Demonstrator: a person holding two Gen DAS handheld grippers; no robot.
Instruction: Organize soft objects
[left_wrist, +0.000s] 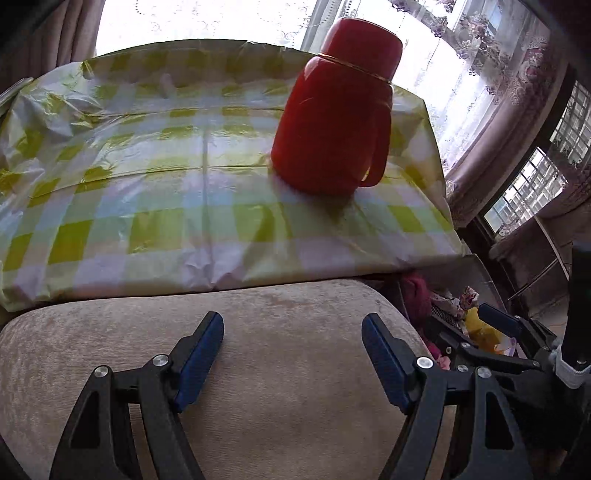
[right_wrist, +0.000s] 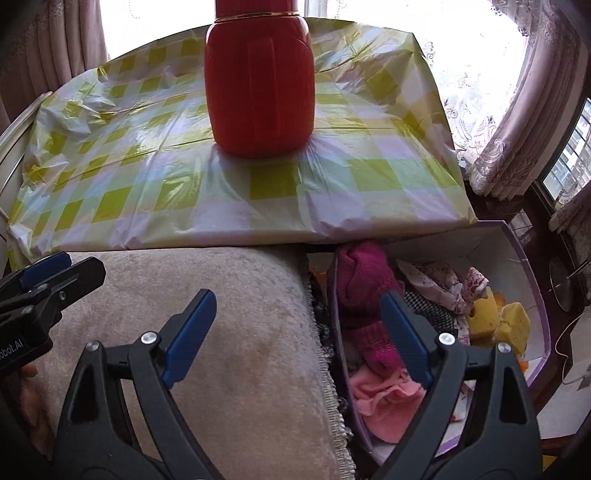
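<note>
the left gripper, black-framed with blue ribbed pads, points steeply down over a beige plush cushion with its jaws spread wide and nothing between them; the cushion fills the space under and just ahead of both fingers. beyond its fingertips lies a glossy plastic tablecloth in yellow-green, white and pale blue checks, and on that cloth, ahead and a little to the gripper's right, stands a tall red plastic flask with a lid, a gold band and a side handle. the right gripper, of the same black and blue build, also tilts down with its jaws wide apart and empty; its left finger hangs over the beige cushion's fringed edge while its right finger hangs over an open white cardboard box with purple trim that sits just beside the cushion. the soft things lie in that box: a dark pink knitted piece right between and beneath the right gripper's fingers, a light pink cloth nearer its base, patterned floral fabric scraps ahead of the right finger, and yellow foam sponges further to its right. in the right wrist view the left gripper shows at the far left, just above the cushion, with part of a hand below it. pale curtains hang beyond the table.
</note>
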